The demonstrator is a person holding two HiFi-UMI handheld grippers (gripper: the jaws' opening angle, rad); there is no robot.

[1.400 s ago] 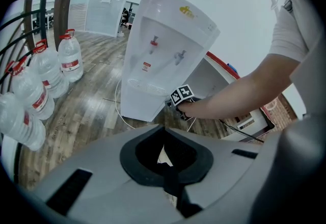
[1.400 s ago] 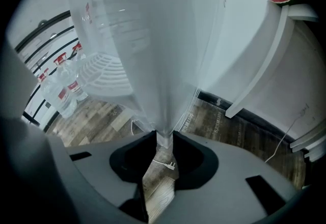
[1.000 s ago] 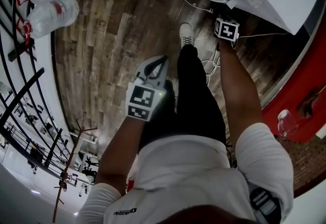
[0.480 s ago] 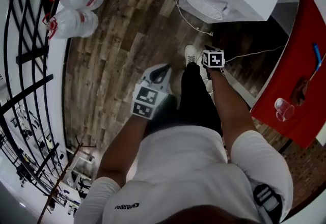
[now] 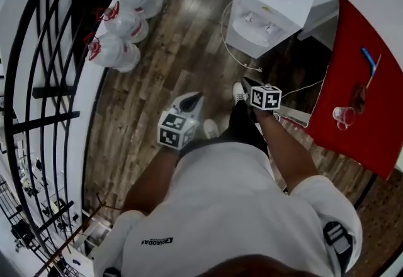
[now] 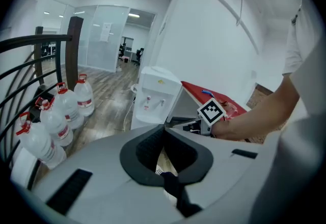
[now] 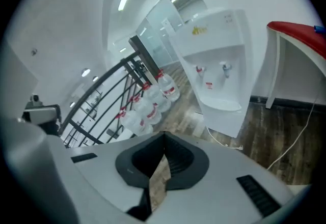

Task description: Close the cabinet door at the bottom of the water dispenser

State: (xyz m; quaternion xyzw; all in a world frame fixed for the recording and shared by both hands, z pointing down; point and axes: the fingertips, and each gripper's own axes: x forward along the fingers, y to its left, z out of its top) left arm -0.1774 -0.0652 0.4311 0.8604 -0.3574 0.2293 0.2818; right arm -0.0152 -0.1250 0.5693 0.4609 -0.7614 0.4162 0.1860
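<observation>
The white water dispenser [image 5: 271,5] stands on the wood floor ahead of me, its whole top and tap recess in sight in the head view. Its lower front [image 6: 145,118] looks flat and white in the left gripper view, with no door standing out. My left gripper [image 5: 196,97] hangs over the floor well short of it, jaws shut and empty [image 6: 164,127]. My right gripper [image 5: 244,82] is beside my leg, a little nearer the dispenser, also shut on nothing [image 7: 164,136]. Its marker cube [image 6: 211,111] shows in the left gripper view.
Several large water bottles [image 5: 119,24] with red caps stand at the left by a black curved railing [image 5: 44,55]. A red-topped table [image 5: 359,80] with a cup and a pen is at the right. A white cable [image 5: 227,36] trails on the floor by the dispenser.
Both grippers have risen and drawn back from the dispenser as the person stood up. The right one was low beside the dispenser's base. The dispenser now looks smaller and farther off.
</observation>
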